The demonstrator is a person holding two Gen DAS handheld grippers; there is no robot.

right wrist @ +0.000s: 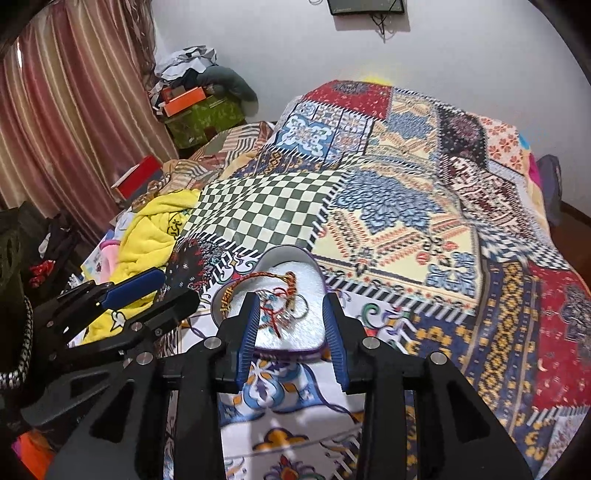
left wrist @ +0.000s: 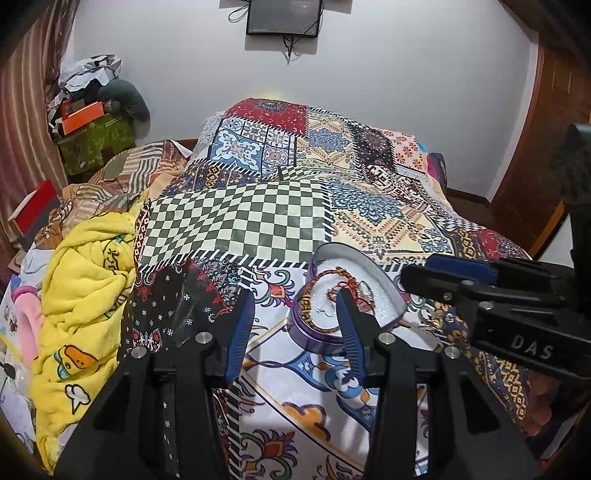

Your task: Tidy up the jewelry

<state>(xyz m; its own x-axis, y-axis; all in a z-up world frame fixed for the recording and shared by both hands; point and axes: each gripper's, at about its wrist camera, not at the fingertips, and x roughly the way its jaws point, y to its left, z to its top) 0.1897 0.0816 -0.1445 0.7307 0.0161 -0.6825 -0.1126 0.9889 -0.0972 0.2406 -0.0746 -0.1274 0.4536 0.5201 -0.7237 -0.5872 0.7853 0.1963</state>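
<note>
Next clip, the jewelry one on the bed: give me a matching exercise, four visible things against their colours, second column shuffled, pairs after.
Things:
1. heart-shaped box
2. fleece blanket
3. shoebox
4. gripper pads

Colours:
A. orange
B. blue
C. purple
D. yellow

Pairs: 1-C, 2-D, 3-A, 4-B

on the one bed i count one heart-shaped purple tin holding a tangle of bracelets too knotted to number, one yellow blanket, one orange box, one red box and one wall screen.
</note>
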